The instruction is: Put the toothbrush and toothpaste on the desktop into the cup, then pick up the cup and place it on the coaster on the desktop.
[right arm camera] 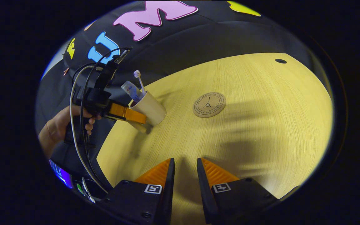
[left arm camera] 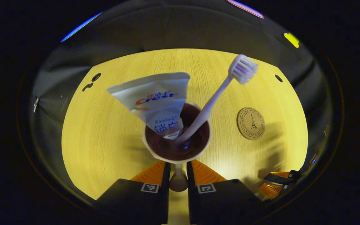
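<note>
1. Where the left gripper (left arm camera: 178, 170) meets the cup (left arm camera: 177, 137), its two fingers are pinched on the cup's handle (left arm camera: 178, 181), a narrow stem ending in a rounded knob that sits in the gap between them.
2. The cup is pale cream outside and dark brown inside, with a thin light rim. In the right gripper view it (right arm camera: 148, 107) is tilted and appears raised above the desktop (right arm camera: 261, 125), with a shadow below it.
3. The toothpaste (left arm camera: 155, 100) stands in the cup cap end down. It is a white tube with blue and red print, and its flat crimped end fans out up and to the left.
4. The toothbrush (left arm camera: 217, 93) stands in the cup handle down. It is pale pink, leans up and to the right, and carries white bristles at the head.
5. The coaster (left arm camera: 251, 123) is a round cork disc with a dark printed ring and a tower figure. It lies flat on the desktop, to the right of the cup and apart from it.
6. The right gripper (right arm camera: 184, 170) hangs over bare light wood, its fingers spread with a gap between them and nothing held.
7. A hand (right arm camera: 64, 125) holds the left gripper's body at the desk's edge.
</note>
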A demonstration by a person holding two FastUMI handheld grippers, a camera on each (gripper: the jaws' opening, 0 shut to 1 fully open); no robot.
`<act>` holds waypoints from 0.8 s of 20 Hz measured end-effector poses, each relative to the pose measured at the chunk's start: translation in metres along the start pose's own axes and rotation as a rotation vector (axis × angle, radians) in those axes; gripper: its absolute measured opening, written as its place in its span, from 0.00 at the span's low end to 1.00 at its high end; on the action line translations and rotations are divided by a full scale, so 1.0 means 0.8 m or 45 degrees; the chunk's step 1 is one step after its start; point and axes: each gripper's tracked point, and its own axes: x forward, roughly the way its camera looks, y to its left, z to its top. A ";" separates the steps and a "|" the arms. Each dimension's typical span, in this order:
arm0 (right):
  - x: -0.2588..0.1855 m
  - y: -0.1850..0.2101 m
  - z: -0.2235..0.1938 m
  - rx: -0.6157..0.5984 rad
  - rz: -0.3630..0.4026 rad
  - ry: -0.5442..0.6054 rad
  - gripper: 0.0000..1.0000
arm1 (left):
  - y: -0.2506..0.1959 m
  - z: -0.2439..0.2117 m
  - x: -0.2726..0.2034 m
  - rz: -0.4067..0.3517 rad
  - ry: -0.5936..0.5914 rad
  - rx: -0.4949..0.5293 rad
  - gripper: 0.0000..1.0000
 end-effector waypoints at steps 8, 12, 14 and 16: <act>-0.005 0.008 -0.004 -0.016 0.015 0.008 0.27 | -0.006 0.001 -0.002 -0.003 -0.041 -0.069 0.22; -0.009 0.006 0.000 -0.007 0.007 -0.002 0.27 | -0.003 0.005 0.001 0.003 -0.069 -0.050 0.21; -0.011 0.004 0.003 -0.004 0.001 -0.013 0.27 | -0.003 0.005 0.003 0.001 -0.071 -0.039 0.21; -0.014 0.004 0.004 -0.002 -0.002 -0.020 0.44 | -0.004 0.004 0.003 -0.013 -0.066 -0.037 0.26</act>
